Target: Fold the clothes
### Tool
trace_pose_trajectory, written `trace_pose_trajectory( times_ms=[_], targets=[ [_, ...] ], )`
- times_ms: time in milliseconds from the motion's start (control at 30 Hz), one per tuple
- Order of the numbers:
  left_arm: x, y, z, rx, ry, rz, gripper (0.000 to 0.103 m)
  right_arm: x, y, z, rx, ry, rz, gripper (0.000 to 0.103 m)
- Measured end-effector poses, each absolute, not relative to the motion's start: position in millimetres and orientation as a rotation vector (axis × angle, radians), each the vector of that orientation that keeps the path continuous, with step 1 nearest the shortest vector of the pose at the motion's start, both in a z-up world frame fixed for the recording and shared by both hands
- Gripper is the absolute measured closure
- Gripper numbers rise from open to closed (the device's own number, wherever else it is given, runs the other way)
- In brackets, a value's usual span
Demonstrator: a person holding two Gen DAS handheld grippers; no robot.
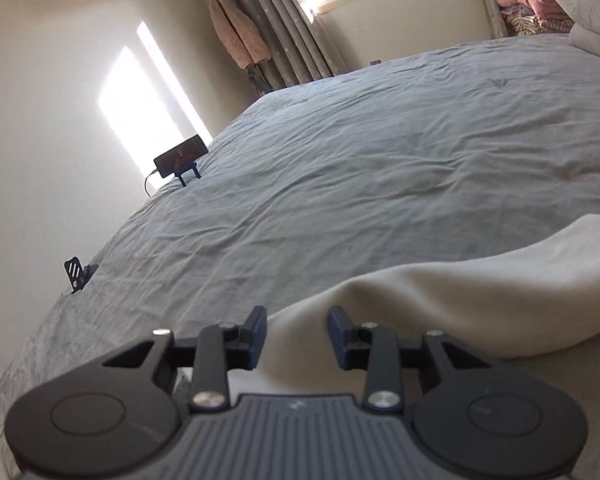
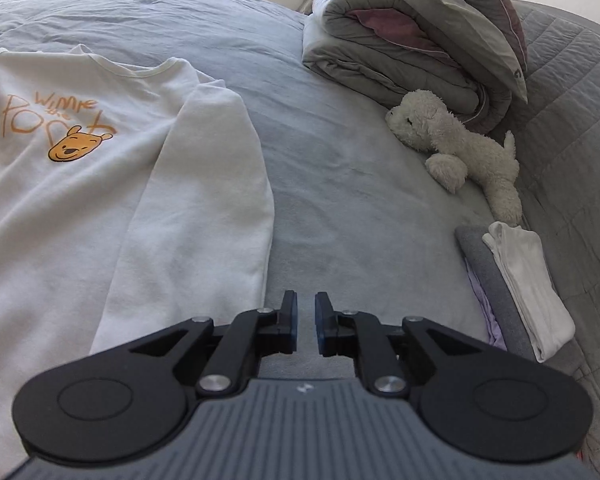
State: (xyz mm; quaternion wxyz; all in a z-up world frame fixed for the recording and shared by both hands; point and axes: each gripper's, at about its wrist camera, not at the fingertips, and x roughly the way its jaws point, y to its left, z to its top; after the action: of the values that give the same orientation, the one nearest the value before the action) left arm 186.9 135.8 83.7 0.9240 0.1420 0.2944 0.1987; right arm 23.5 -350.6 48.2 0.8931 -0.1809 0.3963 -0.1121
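Bedroom w/ a big bed (image 2: 340, 168) under a grey-blue sheet, window and curtains at the far side. Cream sweatshirt (image 2: 60, 200) w/ an orange bear print lies face-up, spread flat on the sheet, neckline away from the cameras; its sleeve (image 2: 204, 208) lies straight down alongside the body, not folded across. So the garment lies laid out, not yet in a folded shape. Small stack of folded clothes (image 2: 520, 292) sits at the bed's right edge, near a white plush toy (image 2: 460, 148) and a rolled duvet (image 2: 400, 48).

Right gripper (image 2: 306, 322) hovers just right of the sleeve's lower end, jaws nearly together w/ a narrow gap, holding nothing. Left gripper (image 1: 297, 334) has its jaws spread apart, released, over a raised fold of cream fabric (image 1: 440, 300) at the garment's edge; whether the pads touch the cloth I can't tell.

Likely step: take the edges to start a fold. To do it well:
- pinch 1 layer edge per gripper, at matching heights, so the fold line runs straight
- right gripper needs to part wider before closing on the sleeve cuff or hem
- lift low, keep the cloth taut btw both grippers, avoid dragging the sheet
- lay the sleeve across the chest flat, no bunching.
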Motion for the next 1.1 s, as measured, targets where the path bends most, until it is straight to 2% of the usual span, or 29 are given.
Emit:
trace_pose_trajectory(
  times_ms=[33, 67, 133, 367, 433, 500, 633, 1000, 1100],
  targets=[
    [181.5, 138.1, 92.8, 0.26, 0.587, 0.401, 0.057, 22.2, -347.3, 50.1, -0.372, 0.812, -0.211, 0.08],
    [174.4, 138.3, 100.9, 0.227, 0.586, 0.378, 0.053, 21.5, -345.1, 51.1, -0.368, 0.807, -0.198, 0.068],
    [158.4, 134.5, 114.8, 0.165, 0.607, 0.304, 0.048, 20.8, -340.7, 51.9, -0.363, 0.802, -0.182, 0.059],
    [70.7, 63.4, 100.7, -0.025, 0.776, -0.106, 0.045, 10.0, -333.5, 54.1, -0.345, 0.772, -0.126, 0.06],
    [47.4, 48.8, 86.9, -0.09, 0.833, -0.166, 0.05, 3.4, -334.0, 54.9, -0.338, 0.771, -0.112, 0.06],
    [29.1, 38.3, 70.4, -0.123, 0.892, -0.206, 0.058, -3.3, -334.6, 55.8, -0.331, 0.769, -0.098, 0.06],
    [15.6, 41.4, 48.0, -0.206, 0.975, -0.283, 0.058, -20.9, -333.4, 59.7, -0.29, 0.764, -0.047, 0.06],
    [-2.8, 43.4, 36.5, -0.249, 0.99, -0.385, 0.06, -63.7, -320.8, 51.9, -0.192, 0.806, 0.07, 0.06],
    [-3.0, 43.0, 35.6, -0.261, 0.995, -0.382, 0.06, -73.0, -318.6, 47.7, -0.171, 0.824, 0.088, 0.072]
  ],
)
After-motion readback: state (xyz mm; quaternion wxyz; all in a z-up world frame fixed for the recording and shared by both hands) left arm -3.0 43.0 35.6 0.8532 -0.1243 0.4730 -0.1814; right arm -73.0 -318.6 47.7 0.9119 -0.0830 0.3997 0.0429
